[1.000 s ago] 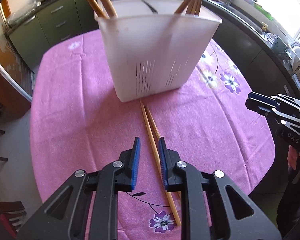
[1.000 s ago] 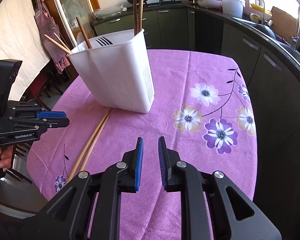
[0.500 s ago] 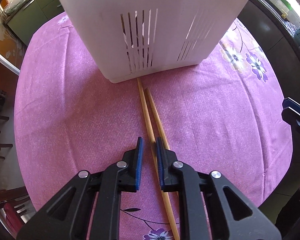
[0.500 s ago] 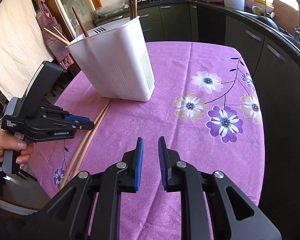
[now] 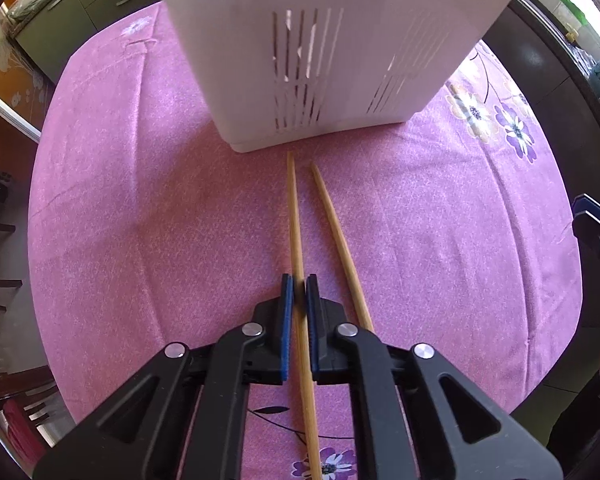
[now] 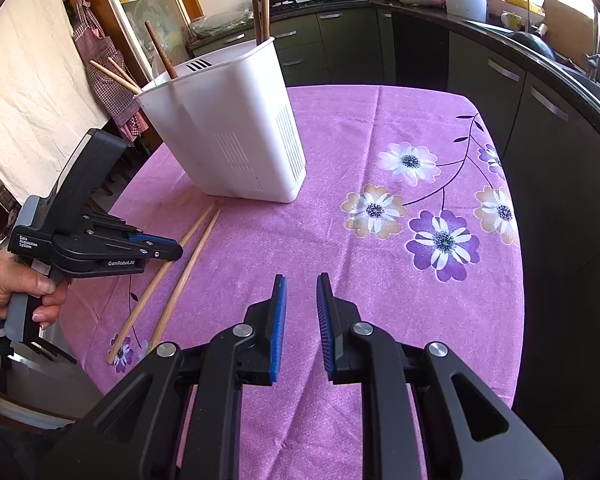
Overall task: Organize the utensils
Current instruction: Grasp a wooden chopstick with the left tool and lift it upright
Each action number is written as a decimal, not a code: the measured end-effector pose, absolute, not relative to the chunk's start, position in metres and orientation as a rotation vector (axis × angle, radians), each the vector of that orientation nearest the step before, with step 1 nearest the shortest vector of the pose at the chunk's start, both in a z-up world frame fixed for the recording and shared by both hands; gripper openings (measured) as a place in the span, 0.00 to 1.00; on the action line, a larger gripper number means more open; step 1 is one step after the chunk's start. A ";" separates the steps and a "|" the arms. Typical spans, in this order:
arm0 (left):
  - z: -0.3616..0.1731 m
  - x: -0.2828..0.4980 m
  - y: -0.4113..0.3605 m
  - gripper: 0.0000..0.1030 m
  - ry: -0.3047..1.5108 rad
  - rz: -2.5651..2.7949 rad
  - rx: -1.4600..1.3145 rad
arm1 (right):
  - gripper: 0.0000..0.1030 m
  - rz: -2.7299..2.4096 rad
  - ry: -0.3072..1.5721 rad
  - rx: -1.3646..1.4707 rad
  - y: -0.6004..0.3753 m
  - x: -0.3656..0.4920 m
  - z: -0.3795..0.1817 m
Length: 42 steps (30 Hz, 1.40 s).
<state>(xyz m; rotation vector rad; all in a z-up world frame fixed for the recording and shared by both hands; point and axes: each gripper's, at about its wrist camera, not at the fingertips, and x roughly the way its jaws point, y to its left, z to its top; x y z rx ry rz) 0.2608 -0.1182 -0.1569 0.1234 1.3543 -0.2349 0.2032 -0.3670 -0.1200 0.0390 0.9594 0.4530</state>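
Two wooden chopsticks lie on the purple tablecloth in front of a white slotted utensil holder. My left gripper has its jaws closed around the left chopstick; the right chopstick lies free beside it. In the right wrist view the left gripper sits over the chopsticks, and the holder has several chopsticks standing in it. My right gripper is open and empty above the cloth.
The round table has a flowered purple cloth, with its edges near on the left and right. Dark kitchen cabinets and a counter run behind. Chairs stand at the left.
My left gripper has moved forward and down along the chopsticks and narrowed its jaws around the left one. The two chopsticks now lie further apart. The right gripper has stayed in place.
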 end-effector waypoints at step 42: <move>-0.022 0.124 0.001 0.06 0.782 -0.232 0.059 | 0.11 0.489 1.182 -0.299 -0.169 0.245 -0.180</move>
